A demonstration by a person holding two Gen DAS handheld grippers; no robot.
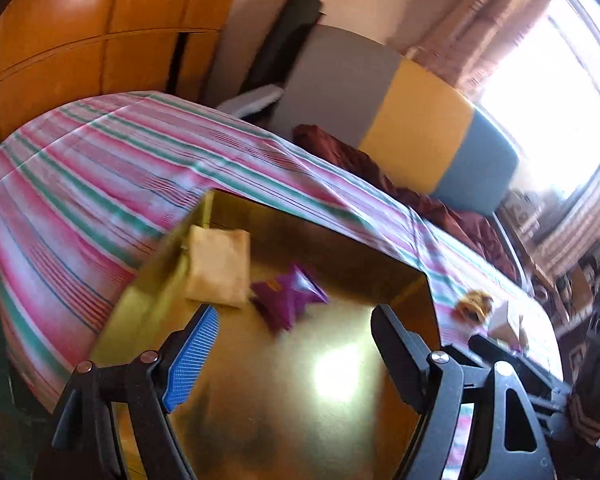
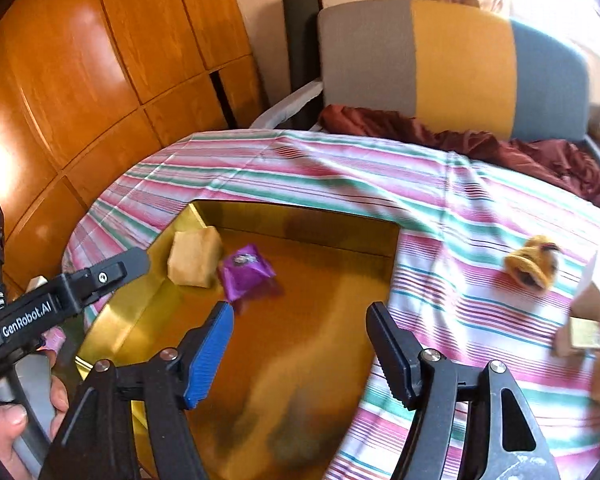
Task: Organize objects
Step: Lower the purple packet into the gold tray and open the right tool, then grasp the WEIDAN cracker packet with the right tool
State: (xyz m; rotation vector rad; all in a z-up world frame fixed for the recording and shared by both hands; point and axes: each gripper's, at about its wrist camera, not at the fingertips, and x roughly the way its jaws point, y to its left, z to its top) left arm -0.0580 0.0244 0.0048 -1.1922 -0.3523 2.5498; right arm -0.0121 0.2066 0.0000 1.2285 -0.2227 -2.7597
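Between our right gripper's (image 2: 300,350) spread, empty jaws lies the gold tray's (image 2: 160,300) floor; our left gripper (image 1: 294,350) is just as wide and empty. Further in, a tan block (image 2: 195,257) and a purple packet (image 2: 246,270) rest together. Beyond, rightward on the striped cloth (image 2: 480,280), a yellow toy (image 2: 534,266) waits nearer our right hand.

Striped bedsheet (image 2: 340,168), maroon cloth (image 2: 480,140), tri-colour headboard (image 2: 460,64), wood wardrobe (image 2: 100,60).

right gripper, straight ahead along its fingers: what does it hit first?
Most likely the bare floor of the gold tray. The right gripper is open and empty; the purple packet lies left of that line, though depth is unclear.
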